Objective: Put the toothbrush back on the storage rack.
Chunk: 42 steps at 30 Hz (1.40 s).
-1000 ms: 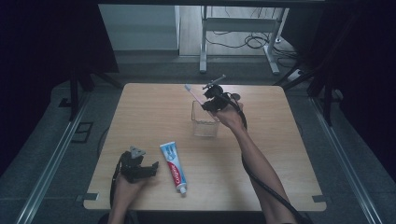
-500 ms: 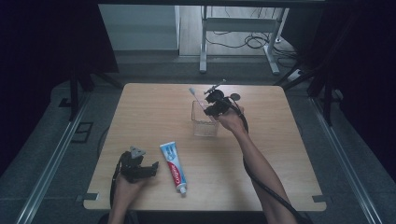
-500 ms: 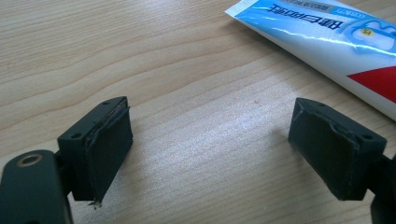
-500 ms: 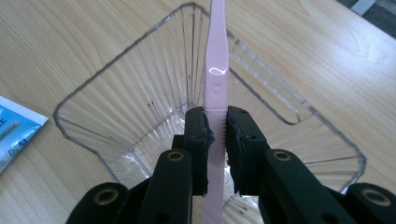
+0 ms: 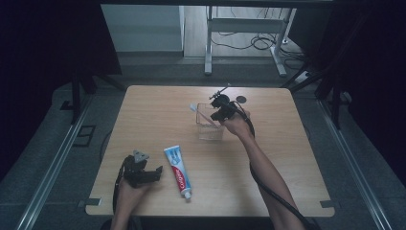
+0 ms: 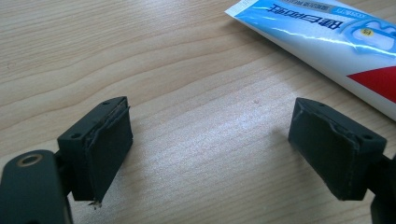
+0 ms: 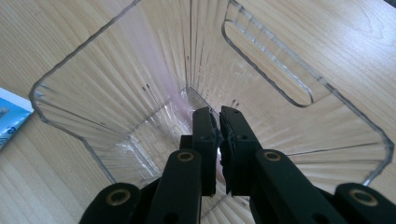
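Observation:
My right gripper (image 5: 219, 114) hovers over a clear plastic cup (image 5: 209, 128) at the table's middle back. Its jaws point down into the cup (image 7: 70, 60) and have just been closing; they stand nearly together. A pale pink toothbrush (image 5: 201, 112) runs from the tips of the right gripper (image 7: 218, 112) and leans on the cup's far wall, its head sticking out over the rim. The handle (image 7: 163, 56) looks faint and blurred. My left gripper (image 5: 154, 173) rests open on the table by a blue-and-white toothpaste tube (image 5: 178, 170). The left gripper (image 6: 210, 149) has bare wood between its jaws, the tube (image 6: 327, 42) beyond.
The wooden table (image 5: 158, 115) has its front edge just behind my left hand. Dark floor and metal rails surround it. A cable trails from the right gripper along the forearm. A desk frame with cables stands beyond the table's far edge.
My right gripper has sunk toward the cup with the toothbrush, whose head has dropped from above the cup to its rim. My left gripper and the tube have stayed put.

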{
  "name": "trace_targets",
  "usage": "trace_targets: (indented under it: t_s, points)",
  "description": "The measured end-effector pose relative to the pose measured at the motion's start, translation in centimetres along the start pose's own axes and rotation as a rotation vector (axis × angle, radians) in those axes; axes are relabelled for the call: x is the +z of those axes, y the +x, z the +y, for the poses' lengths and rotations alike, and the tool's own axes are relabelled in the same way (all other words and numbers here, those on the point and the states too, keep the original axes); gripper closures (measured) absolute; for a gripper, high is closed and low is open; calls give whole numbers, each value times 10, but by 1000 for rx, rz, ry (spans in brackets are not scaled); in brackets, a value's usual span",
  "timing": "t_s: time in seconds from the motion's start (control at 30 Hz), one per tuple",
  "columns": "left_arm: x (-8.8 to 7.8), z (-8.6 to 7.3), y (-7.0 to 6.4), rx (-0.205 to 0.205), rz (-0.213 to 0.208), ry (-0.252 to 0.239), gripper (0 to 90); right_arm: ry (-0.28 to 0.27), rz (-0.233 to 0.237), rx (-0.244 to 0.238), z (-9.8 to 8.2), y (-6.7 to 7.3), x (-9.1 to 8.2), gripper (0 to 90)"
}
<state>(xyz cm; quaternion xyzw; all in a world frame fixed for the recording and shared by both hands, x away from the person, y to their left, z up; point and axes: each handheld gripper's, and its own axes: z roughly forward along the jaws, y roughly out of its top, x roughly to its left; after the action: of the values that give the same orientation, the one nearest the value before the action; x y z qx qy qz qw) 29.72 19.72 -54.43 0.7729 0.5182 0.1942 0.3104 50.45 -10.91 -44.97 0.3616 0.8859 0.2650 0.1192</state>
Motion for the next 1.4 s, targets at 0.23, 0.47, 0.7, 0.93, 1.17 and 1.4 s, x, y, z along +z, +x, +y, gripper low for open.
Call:
trace_targets:
  t_s: [0.23, 0.47, 0.7, 0.93, 1.17, 1.4]
  points:
    - [0, 0, 0, -4, -1, -2, 135, 11, 8, 7, -2, 0, 2, 819]
    - [0, 0, 0, -4, -1, 0, 135, 10, 16, -9, -4, 0, 1, 774]
    - [0, 0, 0, -3, -1, -4, 135, -11, 23, -23, -4, 2, -7, 695]
    - [0, 0, -1, -7, -1, -4, 135, -33, 24, -37, -6, 6, -19, 592]
    - [0, 0, 0, -7, -2, -3, 135, -50, 49, -46, -9, 7, -31, 508]
    - [0, 0, 0, -6, -3, -4, 135, -80, 63, -61, -12, 9, -43, 422]
